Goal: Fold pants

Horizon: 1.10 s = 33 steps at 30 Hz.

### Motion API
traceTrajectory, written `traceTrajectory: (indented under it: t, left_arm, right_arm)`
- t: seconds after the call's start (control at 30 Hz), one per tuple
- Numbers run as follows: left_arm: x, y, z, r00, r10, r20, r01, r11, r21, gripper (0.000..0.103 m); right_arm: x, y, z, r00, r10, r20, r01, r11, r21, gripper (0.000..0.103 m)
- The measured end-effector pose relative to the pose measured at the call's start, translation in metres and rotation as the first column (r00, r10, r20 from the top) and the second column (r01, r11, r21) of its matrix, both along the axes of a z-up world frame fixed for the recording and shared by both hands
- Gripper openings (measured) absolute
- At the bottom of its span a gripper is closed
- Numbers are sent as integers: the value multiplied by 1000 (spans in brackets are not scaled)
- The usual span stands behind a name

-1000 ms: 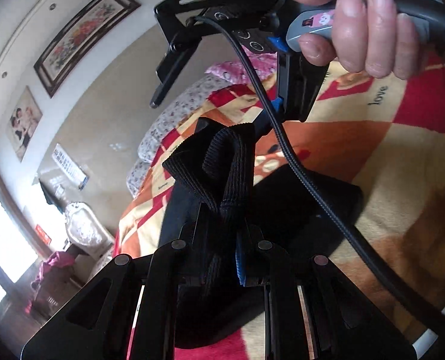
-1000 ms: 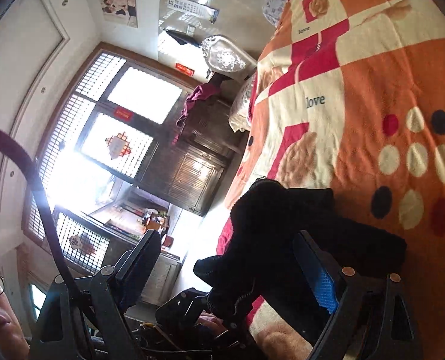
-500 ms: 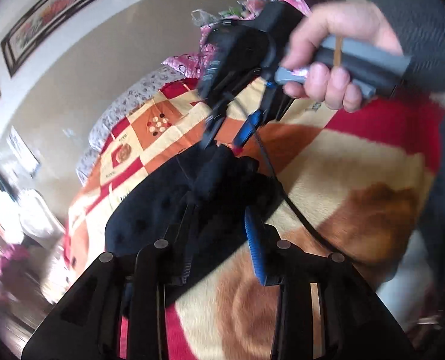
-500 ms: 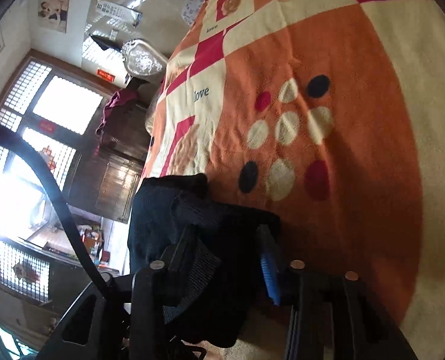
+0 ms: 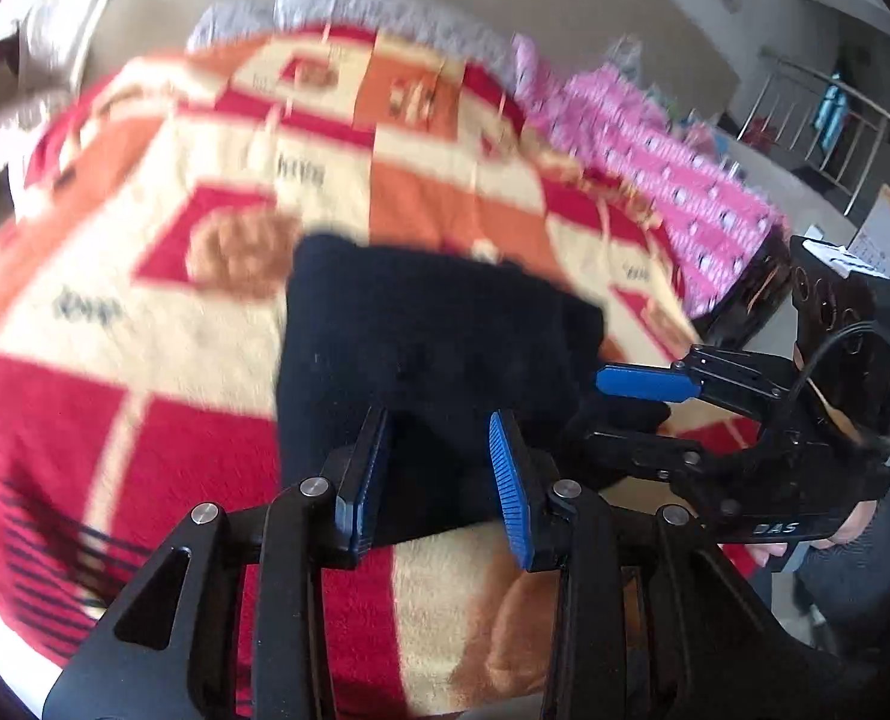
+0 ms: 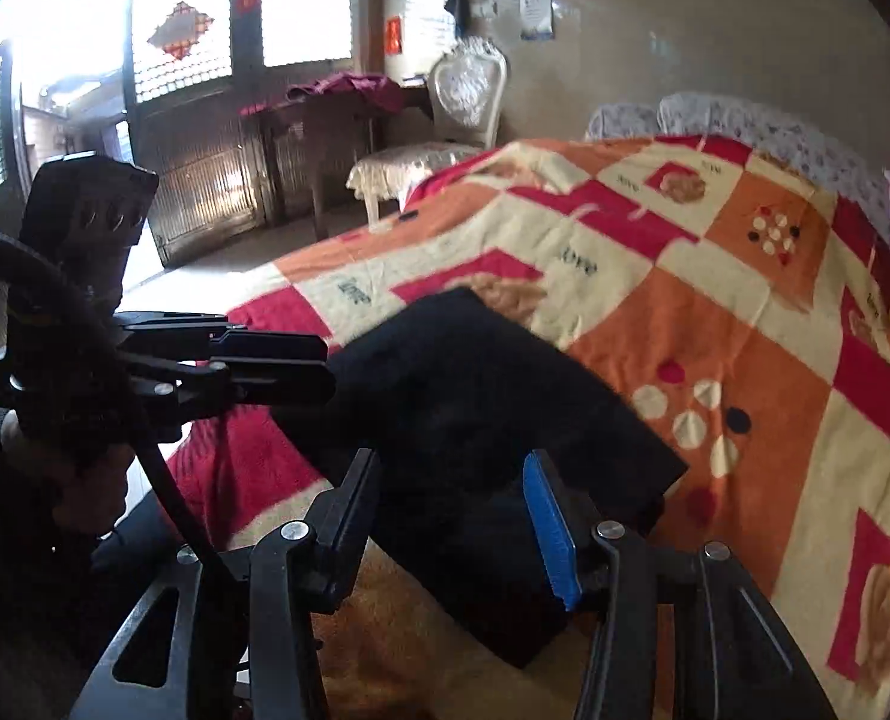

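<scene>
Pants: the black pants (image 5: 420, 330) lie folded into a compact dark block on the patterned blanket (image 5: 144, 312), near its front edge; in the right wrist view the same block (image 6: 493, 408) shows a flat top with a squared far corner and a thicker stacked edge at the near right.

Left gripper: the left gripper (image 5: 438, 480) sits low over the near edge of the pants with its jaws spread apart; dark cloth fills the gap between the blue pads (image 5: 508, 480), but the pads do not press on it. In the right wrist view it (image 6: 318, 369) reaches in from the left, its tips at the left edge of the fabric; whether they touch is unclear.

Right gripper: the right gripper (image 6: 451, 516) hovers at the near side of the folded block, jaws wide, holding nothing. In the left wrist view it (image 5: 610, 405) comes in from the right, one blue pad (image 5: 643, 383) level with the right edge of the pants, fingers parted.

Blanket: cream, red and orange squares with small "love" lettering.

Surroundings: a pink dotted cloth (image 5: 655, 144) lies at the far right of the bed; a white chair (image 6: 463, 102) stands beyond the bed near a bright latticed window (image 6: 180, 30).

Image quality: the left wrist view is motion-blurred.
</scene>
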<state>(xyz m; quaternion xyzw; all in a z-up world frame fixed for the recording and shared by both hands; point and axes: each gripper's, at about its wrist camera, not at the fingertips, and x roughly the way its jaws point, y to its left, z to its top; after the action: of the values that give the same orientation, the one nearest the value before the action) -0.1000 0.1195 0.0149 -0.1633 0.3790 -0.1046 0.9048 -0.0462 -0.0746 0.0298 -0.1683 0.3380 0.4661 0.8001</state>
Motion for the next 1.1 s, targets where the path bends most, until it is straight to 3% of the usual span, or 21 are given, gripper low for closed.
traceTrajectory:
  t: [0.07, 0.17, 0.33, 0.4, 0.5, 0.6, 0.63, 0.7, 0.8, 0.87, 0.97, 1.1]
  left_arm:
    - [-1, -2, -8, 1000, 19, 16, -18, 999, -26, 31]
    - [-7, -9, -9, 1000, 8, 19, -8, 1000, 14, 32]
    - [1, 5, 23, 991, -11, 133, 6, 999, 36, 32]
    - [22, 13, 33, 990, 10, 140, -15, 999, 33, 34]
    - [66, 25, 30, 999, -22, 37, 24, 998, -58, 34]
    - [110, 22, 0, 990, -7, -139, 2, 999, -33, 34]
    - [116, 21, -10, 987, -1, -161, -3, 1000, -26, 34]
    - [119, 20, -14, 990, 15, -139, -18, 1000, -18, 35]
    - [118, 14, -14, 991, 38, -129, -35, 999, 29, 35]
    - [119, 12, -14, 992, 38, -119, -33, 999, 43, 35]
    - [114, 23, -11, 994, 38, -102, -40, 999, -21, 35]
    - [70, 27, 19, 999, 6, 32, -5, 998, -55, 35]
  right_arm:
    - [12, -6, -33, 996, -60, -72, 53, 995, -89, 48]
    - [16, -26, -46, 996, -47, -80, 47, 999, -1, 48]
    - [24, -28, -26, 989, -4, -150, 6, 1000, 16, 49]
    - [28, -33, -2, 995, 10, -103, -3, 998, 69, 51]
    - [45, -31, 13, 999, 4, -49, 1, 994, 105, 53]
    - [62, -19, 0, 996, 10, -86, -4, 998, 69, 53]
    - [68, -13, -11, 995, 18, -100, -15, 999, 28, 53]
    - [77, -6, -42, 991, 25, -129, -33, 998, -61, 56]
    - [87, -27, -51, 982, 44, -184, -31, 997, 76, 56]
    - [87, -30, -52, 984, 53, -171, -37, 995, 95, 56]
    - [81, -32, -51, 988, 56, -144, -40, 993, 107, 56]
    - [63, -37, -23, 994, 58, -94, -51, 995, 82, 55]
